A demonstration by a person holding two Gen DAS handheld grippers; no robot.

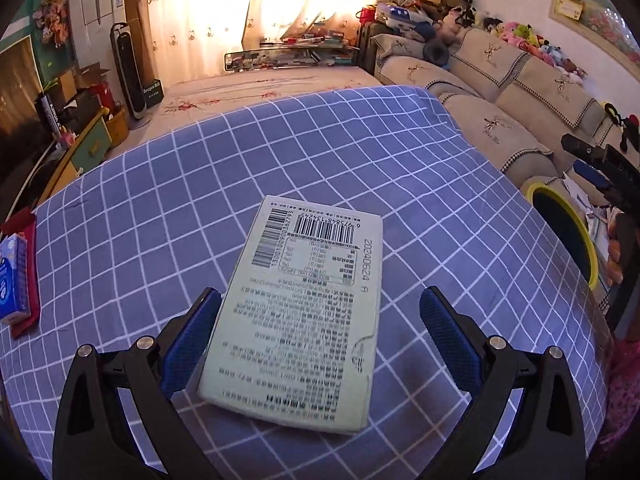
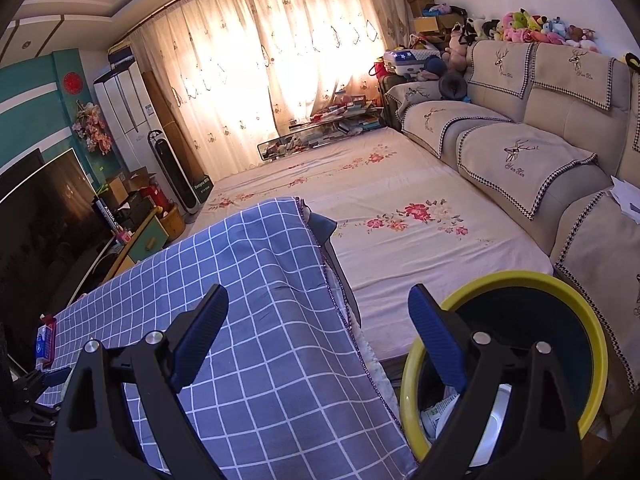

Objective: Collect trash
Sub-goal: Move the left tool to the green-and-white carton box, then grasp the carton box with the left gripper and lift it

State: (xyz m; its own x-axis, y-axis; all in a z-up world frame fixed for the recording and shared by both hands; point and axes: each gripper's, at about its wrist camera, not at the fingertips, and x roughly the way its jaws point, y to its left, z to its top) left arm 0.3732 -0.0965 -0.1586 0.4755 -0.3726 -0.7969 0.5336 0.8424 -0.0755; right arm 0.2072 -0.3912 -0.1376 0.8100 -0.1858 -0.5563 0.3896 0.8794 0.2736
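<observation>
Your left gripper (image 1: 320, 320) stands wide, its 2 pads flanking the near end of the flat box (image 1: 304, 308) on the checked cloth (image 1: 120, 240). It looks light, stiff and crushable, so pinch its long edges gently. Your right gripper (image 2: 318, 328) hangs wide and empty above the table edge, beside the yellow-rimmed bin (image 2: 592, 344).

A blue tissue pack (image 1: 14, 276) lies on the checked tablecloth (image 1: 160, 200), sofa (image 2: 540, 140) beyond.

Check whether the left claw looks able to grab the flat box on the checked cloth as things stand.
Probably yes. The left claw is open with the box lying between its fingers, the left pad near the box's edge. Nothing lies on the cloth in the way.
</observation>
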